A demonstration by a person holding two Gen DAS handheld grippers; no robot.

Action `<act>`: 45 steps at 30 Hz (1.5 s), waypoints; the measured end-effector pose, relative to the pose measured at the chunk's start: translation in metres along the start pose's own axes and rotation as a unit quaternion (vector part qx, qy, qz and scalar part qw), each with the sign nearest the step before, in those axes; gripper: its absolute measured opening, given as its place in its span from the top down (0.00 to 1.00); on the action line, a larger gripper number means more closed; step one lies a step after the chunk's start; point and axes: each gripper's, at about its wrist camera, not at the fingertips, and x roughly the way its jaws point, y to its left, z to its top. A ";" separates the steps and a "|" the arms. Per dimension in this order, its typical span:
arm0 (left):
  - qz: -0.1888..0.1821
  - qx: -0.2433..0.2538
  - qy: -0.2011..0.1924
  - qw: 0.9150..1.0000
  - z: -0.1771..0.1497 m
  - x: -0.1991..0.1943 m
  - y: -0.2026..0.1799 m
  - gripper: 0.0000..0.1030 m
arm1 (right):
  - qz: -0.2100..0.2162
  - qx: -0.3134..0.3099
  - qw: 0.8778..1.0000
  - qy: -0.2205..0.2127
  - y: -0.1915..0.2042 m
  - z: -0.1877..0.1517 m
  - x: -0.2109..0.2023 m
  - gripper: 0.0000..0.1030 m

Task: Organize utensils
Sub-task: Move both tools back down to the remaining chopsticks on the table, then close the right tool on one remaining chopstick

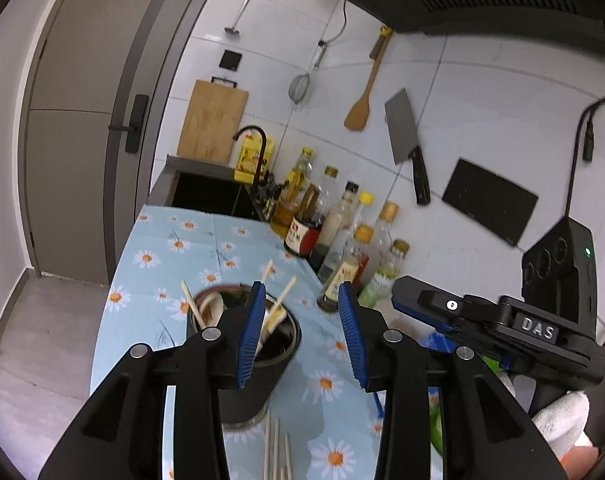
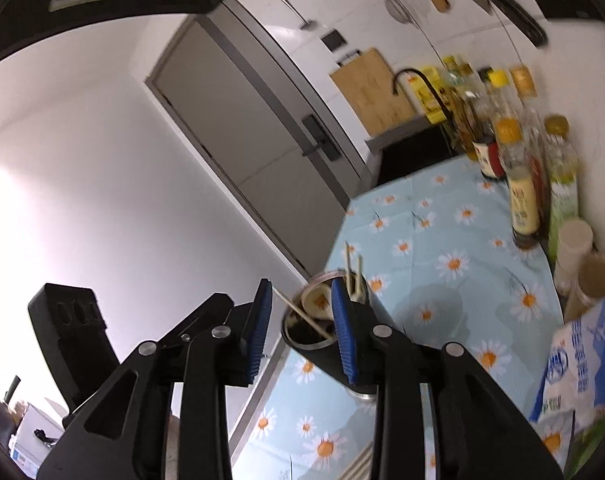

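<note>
A dark cylindrical utensil holder with a metal rim (image 1: 262, 360) stands on the desk, on a light-blue tablecloth printed with daisies (image 1: 174, 248). Pale wooden chopsticks (image 1: 282, 300) lean inside it beside a pale spoon-like piece (too blurred to name surely). More loose wooden chopsticks (image 1: 276, 452) lie flat on the cloth just in front of the holder, near the lower edge of the left wrist view.

The left tool (image 1: 302, 332) hovers above the holder with its blue ribbed pads apart and nothing between them: released. The right tool (image 2: 302, 332) is likewise parted and empty, the holder (image 2: 322, 356) showing through its gap, one chopstick (image 2: 302, 314) slanting across the holder's mouth.

Behind the holder, a cluster of glass sauce and oil bottles with yellow caps (image 1: 342, 232) stands along the white tiled wall. A wooden spatula (image 1: 360, 108) and a steel cleaver with a black handle (image 1: 404, 140) hang on that wall, and a wooden cutting board (image 1: 212, 124) leans behind the sink. A blue-and-white plastic bag (image 2: 582, 364) lies at the desk's right edge.
</note>
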 end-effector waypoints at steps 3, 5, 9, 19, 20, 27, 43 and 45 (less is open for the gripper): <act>0.006 0.004 0.016 1.000 -0.009 -0.001 -0.003 0.65 | -0.009 0.015 1.000 0.018 -0.005 -0.009 -0.001 0.68; 0.016 0.006 0.027 0.999 -0.014 -0.002 -0.003 0.65 | -0.016 0.024 0.999 0.030 -0.009 -0.016 -0.001 0.68; 0.026 0.007 0.053 0.998 -0.022 -0.003 -0.003 0.65 | -0.025 0.042 0.997 0.054 -0.019 -0.026 -0.001 0.68; 0.073 -0.039 0.146 0.986 -0.057 0.001 0.020 0.65 | -0.034 0.155 0.969 0.189 -0.061 -0.067 0.031 0.68; 0.077 -0.040 0.151 0.985 -0.060 0.000 0.023 0.65 | -0.038 0.160 0.965 0.202 -0.063 -0.072 0.035 0.68; 0.080 -0.064 0.191 0.976 -0.089 -0.007 0.048 0.65 | -0.085 0.179 0.941 0.273 -0.073 -0.103 0.060 0.68; 0.003 -0.049 0.226 0.973 -0.108 -0.010 0.090 0.64 | -0.262 0.166 0.869 0.386 -0.066 -0.150 0.123 0.80; -0.002 -0.052 0.229 0.972 -0.111 -0.012 0.101 0.64 | -0.274 0.164 0.865 0.387 -0.063 -0.152 0.127 0.81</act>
